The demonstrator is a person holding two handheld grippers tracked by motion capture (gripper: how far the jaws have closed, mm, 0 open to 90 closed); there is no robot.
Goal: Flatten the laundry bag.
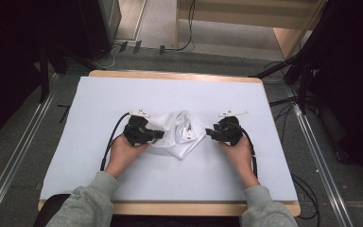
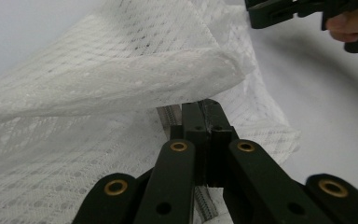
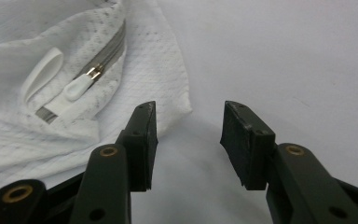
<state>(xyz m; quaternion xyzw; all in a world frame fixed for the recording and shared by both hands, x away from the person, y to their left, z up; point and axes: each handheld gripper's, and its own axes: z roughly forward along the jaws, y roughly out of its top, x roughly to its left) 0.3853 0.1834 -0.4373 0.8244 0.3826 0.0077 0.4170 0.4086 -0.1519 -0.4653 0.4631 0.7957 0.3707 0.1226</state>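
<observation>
Left gripper (image 2: 205, 121) jaws clamp the white mesh bag (image 1: 179, 135); right gripper (image 3: 189, 140) jaws gape empty beside it.

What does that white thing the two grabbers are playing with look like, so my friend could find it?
Look at the middle of the table's pale sheet, between the two hands. There lies a crumpled white mesh bag, see-through like netting. It has a grey zipper with a white pull tab, and the left gripper is pinching its edge.

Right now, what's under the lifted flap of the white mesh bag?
Under the white mesh bag's raised flap lie more mesh and a grey zipper. The left gripper, jaws shut on the fabric, hides the rest.
</observation>
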